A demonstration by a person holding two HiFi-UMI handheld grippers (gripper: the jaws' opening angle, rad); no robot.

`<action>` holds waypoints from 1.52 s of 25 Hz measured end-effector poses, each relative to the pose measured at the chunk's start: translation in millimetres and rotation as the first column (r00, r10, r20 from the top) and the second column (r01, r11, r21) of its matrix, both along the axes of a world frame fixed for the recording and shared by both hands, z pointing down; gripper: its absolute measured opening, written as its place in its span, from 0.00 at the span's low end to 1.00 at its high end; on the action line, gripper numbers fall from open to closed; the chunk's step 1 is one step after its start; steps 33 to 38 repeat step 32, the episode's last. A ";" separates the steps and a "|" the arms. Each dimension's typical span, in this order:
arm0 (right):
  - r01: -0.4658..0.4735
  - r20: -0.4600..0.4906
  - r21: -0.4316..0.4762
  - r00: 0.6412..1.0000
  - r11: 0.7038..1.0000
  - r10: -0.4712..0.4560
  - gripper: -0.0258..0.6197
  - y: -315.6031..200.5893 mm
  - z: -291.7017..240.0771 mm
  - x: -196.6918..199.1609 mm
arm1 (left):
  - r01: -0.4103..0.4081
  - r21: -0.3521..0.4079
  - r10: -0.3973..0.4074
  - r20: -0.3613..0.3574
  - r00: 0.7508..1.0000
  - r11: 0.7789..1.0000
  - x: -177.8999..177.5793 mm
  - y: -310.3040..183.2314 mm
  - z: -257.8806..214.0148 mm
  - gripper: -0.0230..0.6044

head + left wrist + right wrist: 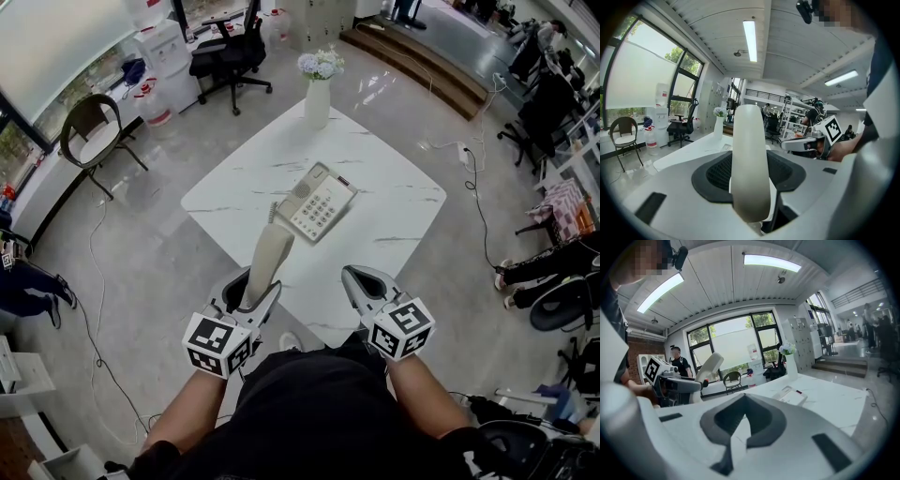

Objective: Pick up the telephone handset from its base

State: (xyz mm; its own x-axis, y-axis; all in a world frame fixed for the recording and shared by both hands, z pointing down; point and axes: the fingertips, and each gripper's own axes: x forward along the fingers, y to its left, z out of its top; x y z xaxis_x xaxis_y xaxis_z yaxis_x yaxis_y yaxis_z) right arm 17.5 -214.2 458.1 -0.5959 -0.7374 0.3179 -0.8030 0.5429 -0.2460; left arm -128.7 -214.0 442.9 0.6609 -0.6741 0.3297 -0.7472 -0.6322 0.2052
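**Left gripper (pixel 261 292) pinches the handset (pixel 267 258); right gripper (pixel 358 277) pressed together, empty**

Head view: the cream handset stands tilted up out of the left gripper's jaws. It is off the telephone base (pixel 317 202) and apart from it, at 7 o'clock from it. The base lies near the middle of the white marbled table (pixel 403 192), with a vase of flowers (pixel 318 94) at the table's 12 o'clock corner. The right gripper hangs at 5 o'clock from the base, over the near table edge.

Left gripper view: both jaws clamp the handset's lower end, and it rises straight ahead. The right gripper shows at 3 o'clock.

Right gripper view: the pads meet with nothing between them. The base lies at 2 o'clock, and the left gripper with the handset is at 9 o'clock.
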 end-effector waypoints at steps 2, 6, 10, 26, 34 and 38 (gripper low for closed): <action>0.000 -0.001 0.000 1.000 1.000 0.000 0.04 0.1 -1.1 0.1 | -0.004 0.000 0.004 0.000 1.000 1.000 1.7 -0.4 -0.9 0.38; 0.008 -0.011 0.005 1.000 1.000 -0.008 0.04 1.6 -1.2 -0.8 | -0.009 0.004 0.009 -0.002 1.000 1.000 3.8 -1.3 -2.7 0.38; 0.010 -0.018 0.003 1.000 1.000 -0.010 0.04 3.7 1.6 -1.7 | -0.005 0.008 0.005 -0.003 1.000 1.000 2.2 -1.4 -1.6 0.38; 0.007 -0.017 -0.003 1.000 1.000 -0.007 0.04 1.4 -0.1 0.1 | 0.004 0.009 -0.004 -0.008 1.000 1.000 1.3 -7.4 -3.2 0.38; 0.007 -0.018 -0.002 1.000 1.000 -0.007 0.04 0.1 1.7 2.1 | 0.001 0.009 -0.001 -0.006 1.000 1.000 3.8 -9.0 -0.3 0.38; 0.007 -0.018 -0.002 1.000 1.000 -0.007 0.04 0.1 1.7 2.1 | 0.001 0.009 -0.001 -0.006 1.000 1.000 3.8 -9.0 -0.3 0.38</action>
